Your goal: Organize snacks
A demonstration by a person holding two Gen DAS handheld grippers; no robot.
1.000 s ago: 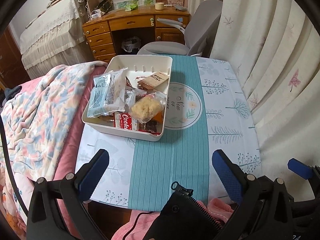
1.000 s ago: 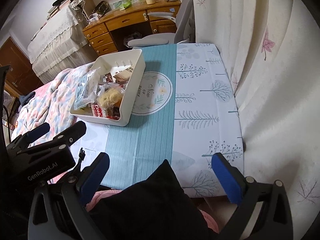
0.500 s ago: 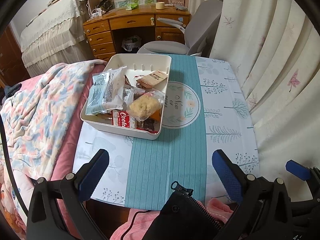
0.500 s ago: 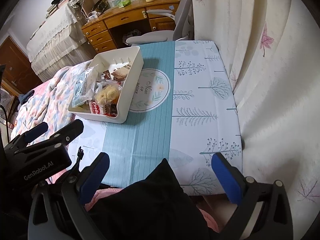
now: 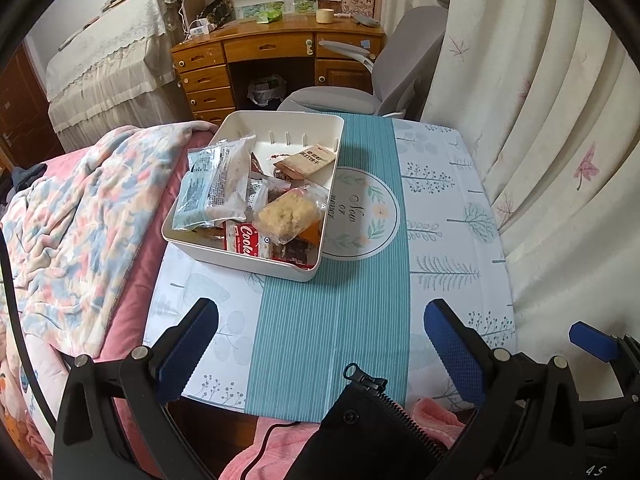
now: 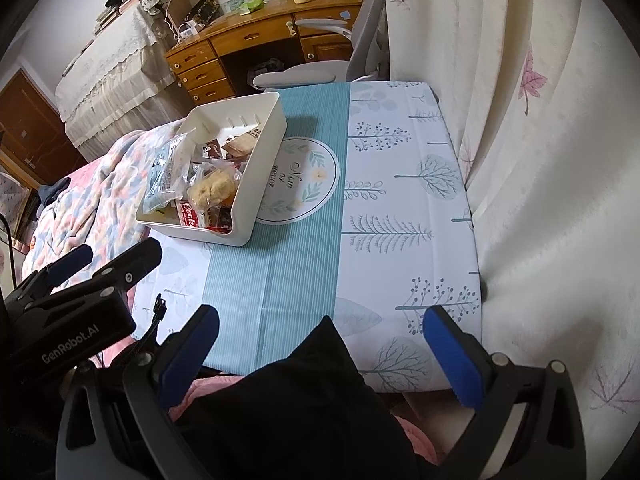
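Note:
A white bin [image 5: 280, 124] [image 6: 266, 148] stands at the table's left side, holding several snack packs: a blue-white bag [image 5: 216, 184], a clear pack with a yellow cake [image 5: 286, 212] [image 6: 210, 188], a red cookie pack [image 5: 246, 240] and a brown packet [image 5: 308, 160]. My left gripper [image 5: 320, 344] is open and empty, above the near table edge, apart from the bin. My right gripper [image 6: 320, 344] is open and empty, over the near edge, right of the left gripper's body [image 6: 72, 308].
The table [image 5: 440, 240] has a teal and white cloth with a round print [image 5: 360, 216]. A flowered blanket [image 5: 72, 232] lies left of it, curtains [image 5: 540, 120] on the right. A grey chair [image 5: 360, 92] and wooden desk [image 5: 272, 48] stand behind.
Both grippers have drawn back and risen slightly, so the bin and table sit a little further away in both views. Both stay open and empty.

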